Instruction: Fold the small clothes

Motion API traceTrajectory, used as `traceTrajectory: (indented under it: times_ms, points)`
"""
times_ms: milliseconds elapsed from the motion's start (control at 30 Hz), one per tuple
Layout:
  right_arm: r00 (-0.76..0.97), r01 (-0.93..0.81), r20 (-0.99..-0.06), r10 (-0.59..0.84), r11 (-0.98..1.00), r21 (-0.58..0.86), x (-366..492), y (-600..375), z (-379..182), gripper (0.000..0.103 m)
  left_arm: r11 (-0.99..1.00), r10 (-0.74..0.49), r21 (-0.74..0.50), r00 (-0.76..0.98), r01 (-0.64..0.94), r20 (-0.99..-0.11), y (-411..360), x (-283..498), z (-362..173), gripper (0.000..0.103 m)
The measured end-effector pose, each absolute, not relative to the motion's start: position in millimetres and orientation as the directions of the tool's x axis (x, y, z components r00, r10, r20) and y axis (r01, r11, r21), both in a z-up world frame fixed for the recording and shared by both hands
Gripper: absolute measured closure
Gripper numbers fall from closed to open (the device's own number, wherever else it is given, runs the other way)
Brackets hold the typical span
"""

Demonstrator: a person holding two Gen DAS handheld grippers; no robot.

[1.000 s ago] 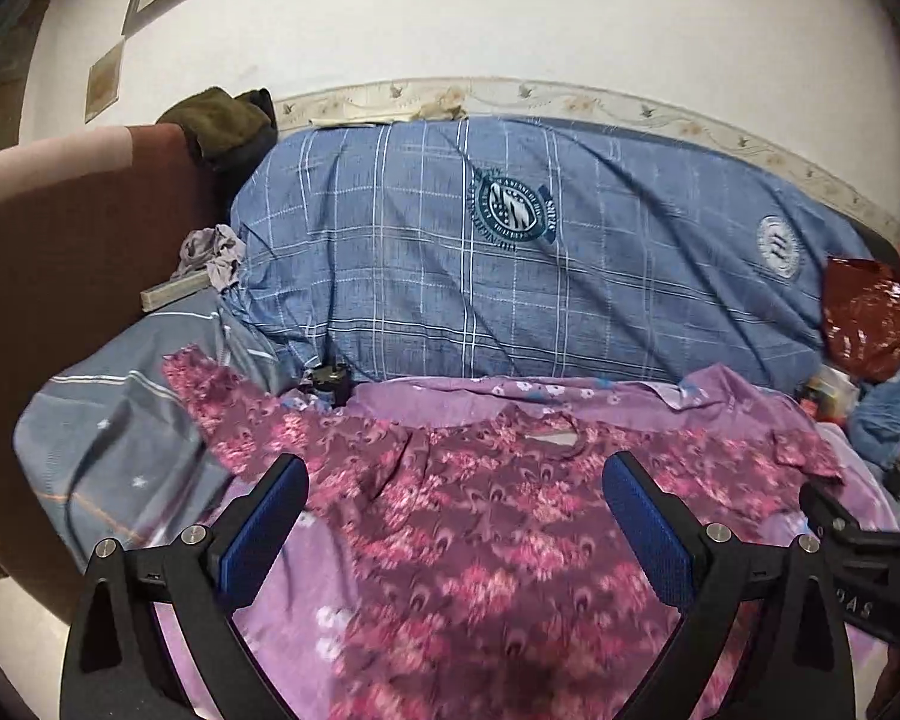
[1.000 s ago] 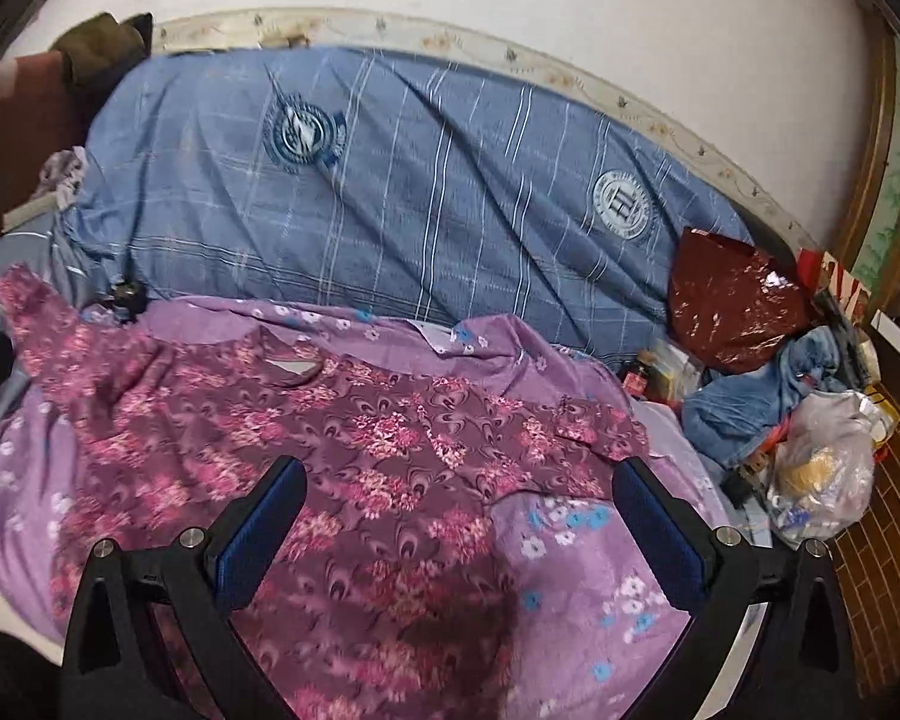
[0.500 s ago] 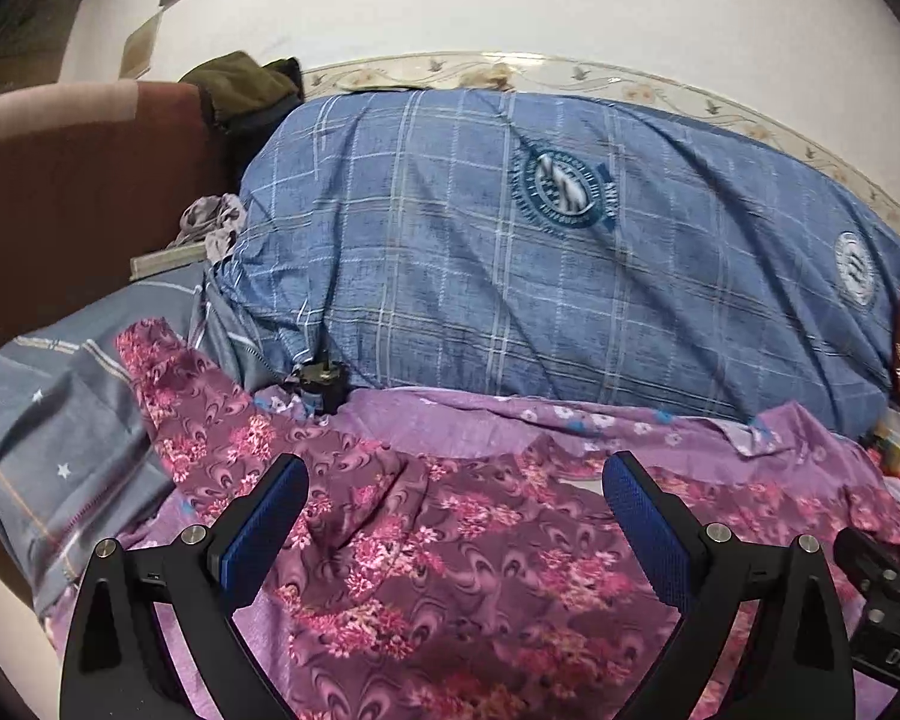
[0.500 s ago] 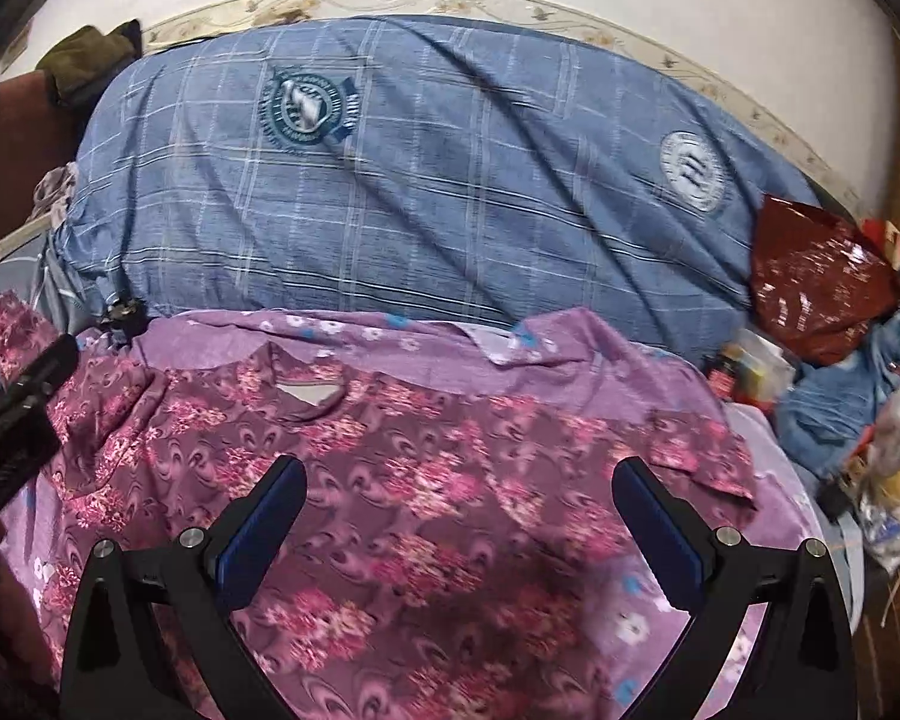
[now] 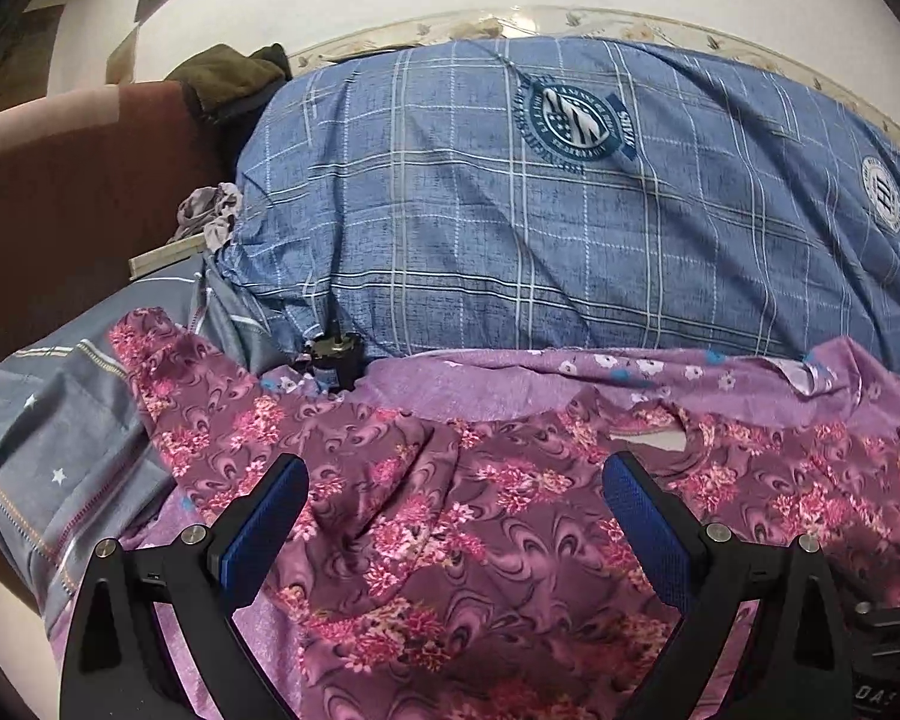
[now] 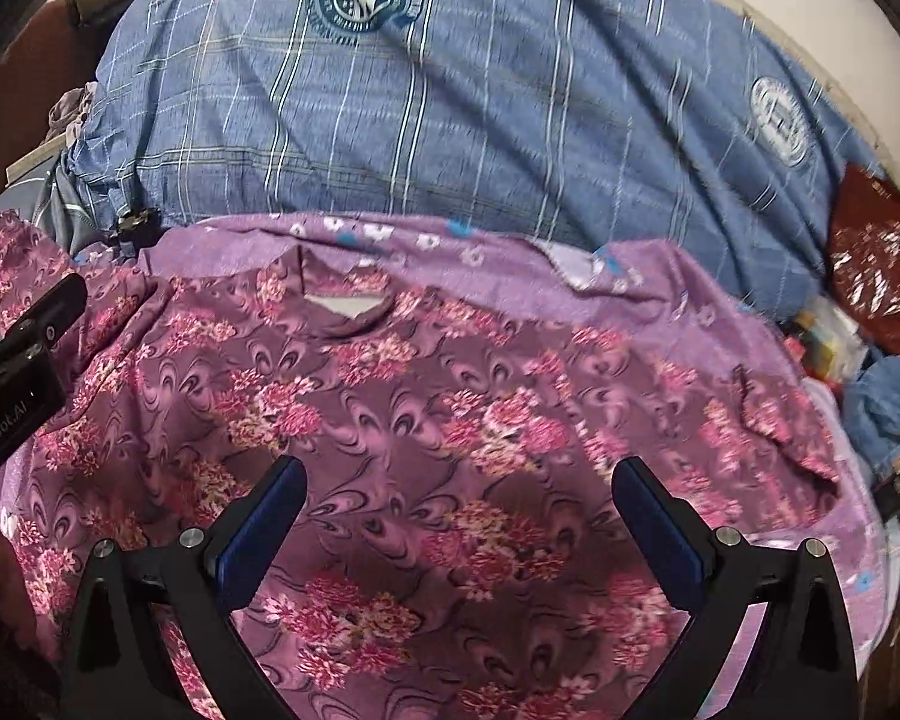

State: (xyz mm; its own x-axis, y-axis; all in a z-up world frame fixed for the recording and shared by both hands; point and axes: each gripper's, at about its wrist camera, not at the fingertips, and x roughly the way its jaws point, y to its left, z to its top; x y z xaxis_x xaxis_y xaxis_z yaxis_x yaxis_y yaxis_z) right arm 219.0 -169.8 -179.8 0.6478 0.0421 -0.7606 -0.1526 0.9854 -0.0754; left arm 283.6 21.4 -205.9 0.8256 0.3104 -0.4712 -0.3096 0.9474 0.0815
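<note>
A maroon floral top [image 5: 510, 516] lies spread flat on a purple flowered sheet [image 5: 498, 390], collar toward the far side; it also shows in the right wrist view [image 6: 438, 420]. Its left sleeve [image 5: 168, 372] reaches out over a grey striped cloth. My left gripper [image 5: 453, 498] is open and empty, low over the top's left shoulder area. My right gripper [image 6: 459, 501] is open and empty over the top's middle, below the collar [image 6: 348, 306]. The left gripper's body [image 6: 18, 348] shows at the left edge of the right wrist view.
A big blue plaid bundle [image 5: 570, 210] rises behind the top. A brown headboard [image 5: 60, 192] with a dark green garment [image 5: 228, 72] stands at the left. A red foil bag [image 6: 876, 264] and a clutter of clothes and bags [image 6: 888, 396] lie at the right.
Both grippers have moved forward and lower toward the top; the garment and blue bundle appear larger. The jaws stay open. The top has not moved.
</note>
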Motion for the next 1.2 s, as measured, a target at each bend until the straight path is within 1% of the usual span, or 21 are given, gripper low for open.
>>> traceTrajectory:
  times_ms: [200, 800, 900, 1000, 1100, 1200]
  points:
    - [0.618, -0.171, -0.784, 0.057, 0.983, -0.063, 225, -166, -191, 0.001, 0.950, 0.308, 0.100, 0.824, -0.297, -0.476, 17, 286, -209, 0.003]
    - [0.617, -0.141, -0.787, 0.019, 0.986, -0.086, 228, -177, -194, 0.001, 0.954, 0.296, 0.105, 0.821, -0.282, -0.488, 4, 290, -210, 0.003]
    - [0.614, -0.136, -0.789, 0.012, 0.987, -0.091, 231, -181, -196, 0.001, 0.955, 0.292, 0.110, 0.815, -0.275, -0.500, 2, 292, -212, 0.003]
    - [0.611, -0.123, -0.791, 0.017, 0.990, -0.074, 239, -199, -198, 0.002, 0.960, 0.279, 0.122, 0.799, -0.254, -0.533, -1, 298, -218, 0.003]
    - [0.612, -0.058, -0.791, 0.004, 0.998, -0.040, 252, -236, -198, 0.002, 0.962, 0.272, 0.138, 0.773, -0.236, -0.573, -1, 305, -223, 0.004]
    - [0.624, 0.089, -0.781, -0.028, 0.995, 0.035, 264, -305, -197, 0.002, 0.964, 0.265, 0.146, 0.752, -0.222, -0.604, 1, 312, -227, 0.004]
